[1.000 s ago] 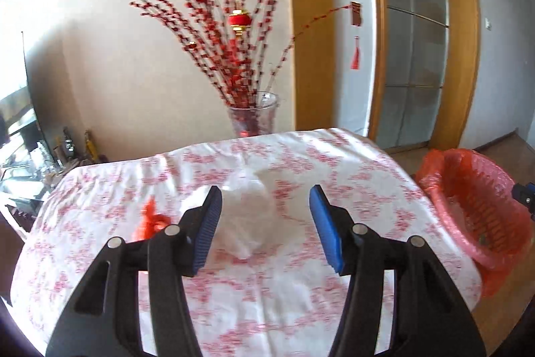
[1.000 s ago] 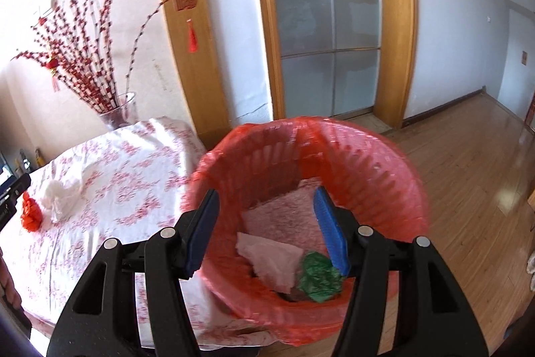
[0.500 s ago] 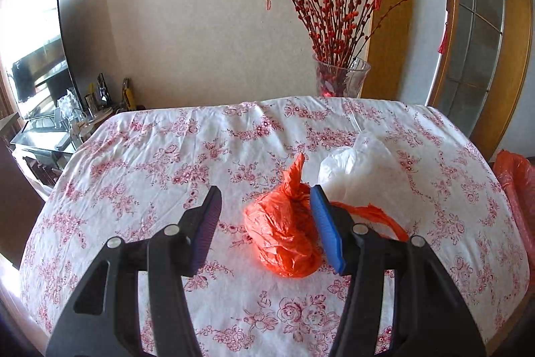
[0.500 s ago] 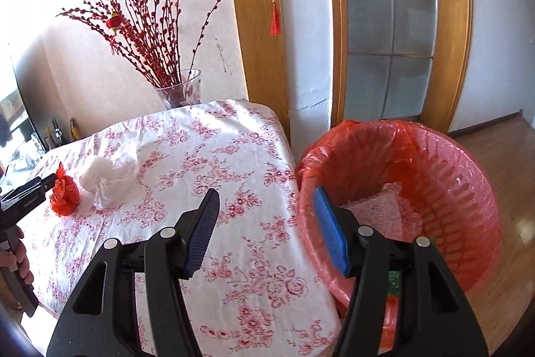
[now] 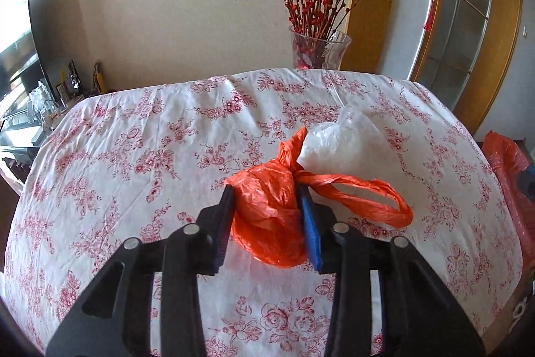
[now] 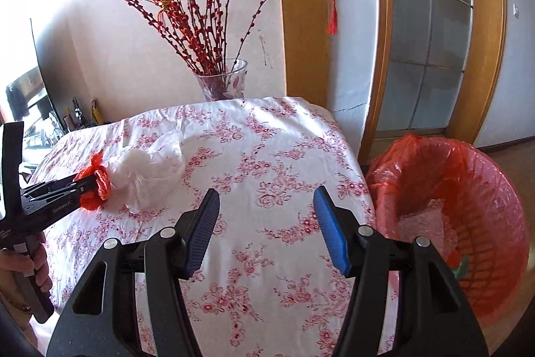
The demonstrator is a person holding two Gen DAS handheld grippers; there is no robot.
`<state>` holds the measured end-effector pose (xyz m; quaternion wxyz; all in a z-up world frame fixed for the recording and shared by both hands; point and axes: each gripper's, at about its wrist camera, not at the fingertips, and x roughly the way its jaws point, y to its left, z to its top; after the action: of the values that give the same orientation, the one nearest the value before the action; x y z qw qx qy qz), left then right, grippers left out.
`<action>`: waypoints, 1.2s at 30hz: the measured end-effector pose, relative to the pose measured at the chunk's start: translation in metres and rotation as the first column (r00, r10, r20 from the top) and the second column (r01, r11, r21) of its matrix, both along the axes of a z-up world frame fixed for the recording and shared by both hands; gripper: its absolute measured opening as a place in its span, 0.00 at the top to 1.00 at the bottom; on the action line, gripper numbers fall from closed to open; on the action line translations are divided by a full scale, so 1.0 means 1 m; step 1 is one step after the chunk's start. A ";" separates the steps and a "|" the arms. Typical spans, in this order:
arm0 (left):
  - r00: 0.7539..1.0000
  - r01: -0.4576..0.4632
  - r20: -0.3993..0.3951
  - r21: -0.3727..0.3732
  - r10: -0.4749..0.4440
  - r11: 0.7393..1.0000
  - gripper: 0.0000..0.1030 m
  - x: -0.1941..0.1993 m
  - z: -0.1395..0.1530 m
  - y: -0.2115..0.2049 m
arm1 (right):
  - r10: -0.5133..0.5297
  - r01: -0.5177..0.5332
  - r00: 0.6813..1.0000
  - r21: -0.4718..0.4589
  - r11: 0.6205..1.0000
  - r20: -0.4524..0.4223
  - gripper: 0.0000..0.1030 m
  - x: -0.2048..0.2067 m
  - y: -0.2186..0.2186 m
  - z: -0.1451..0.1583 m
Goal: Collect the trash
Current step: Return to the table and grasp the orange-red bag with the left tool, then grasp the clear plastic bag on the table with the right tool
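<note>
The left hand-held gripper [image 5: 265, 216] is closest to us. Its two jaws are squeezing the orange bag [image 5: 267, 216], one on each side. The bag is knotted shut, so nothing should spill when it is lifted. It sits on the worktop [image 5: 133, 173], which has a flowery cloth. A long orange loop from the knot lies flat just to the right of the bag.

Right behind the orange bag, and touching it, is a white bag [image 5: 344, 143]. It is crumpled too and looks like more trash. No gripper has it.

The right hand-held gripper [image 6: 265, 223] is far off to the right of the orange bag. Its jaws are spread wide with nothing between them. It hangs over the worktop's right edge, maybe waiting for its turn with the white bag.

Past that edge stands the red bin [image 6: 468, 206] with a red liner. Some trash is already inside. It sits next to the worktop so the bags have a short trip.

Far behind the orange bag, a glass vase [image 5: 317, 52] of red twigs stands at the back.
</note>
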<state>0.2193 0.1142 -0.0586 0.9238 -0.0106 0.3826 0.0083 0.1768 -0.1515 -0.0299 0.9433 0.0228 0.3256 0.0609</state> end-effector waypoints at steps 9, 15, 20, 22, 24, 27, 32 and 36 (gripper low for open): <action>1.000 0.029 -0.006 -0.045 -0.029 0.999 0.75 0.004 -0.001 0.005 | 0.045 -0.045 0.999 0.005 0.999 -0.003 0.43 0.014 0.025 0.000; 1.000 0.007 0.025 -0.037 -0.006 0.999 0.80 0.003 0.007 0.015 | 0.086 -0.086 0.996 0.015 0.996 -0.006 0.43 0.027 0.047 0.001; 0.995 -0.077 0.070 -0.019 0.078 0.997 0.80 0.000 0.018 0.043 | 0.147 -0.147 0.989 0.022 0.989 -0.025 0.43 0.040 0.074 -0.004; 0.991 -0.108 0.080 -0.015 0.109 0.994 0.80 0.001 0.021 0.055 | 0.183 -0.182 0.982 0.032 0.983 -0.040 0.43 0.046 0.088 -0.009; 0.987 -0.139 0.085 -0.014 0.139 0.990 0.80 0.001 0.022 0.066 | 0.216 -0.215 0.975 0.033 0.976 -0.060 0.43 0.052 0.103 -0.015; 0.981 -0.174 0.090 -0.014 0.174 0.985 0.80 0.001 0.024 0.081 | 0.256 -0.254 0.963 0.029 0.967 -0.086 0.43 0.060 0.121 -0.024; 0.974 -0.210 0.083 -0.019 0.211 0.978 0.80 0.002 0.022 0.096 | 0.292 -0.292 0.946 0.024 0.956 -0.143 0.45 0.078 0.144 -0.039; 0.973 -0.215 0.078 -0.023 0.216 0.976 0.80 0.003 0.021 0.098 | 0.293 -0.299 0.935 0.002 0.954 -0.201 0.63 0.087 0.151 -0.053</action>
<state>0.2226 0.2121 -0.0381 0.9320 -0.0588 0.3417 0.1052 0.2640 -0.0007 -0.0827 0.8863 -0.0338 0.4187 0.1950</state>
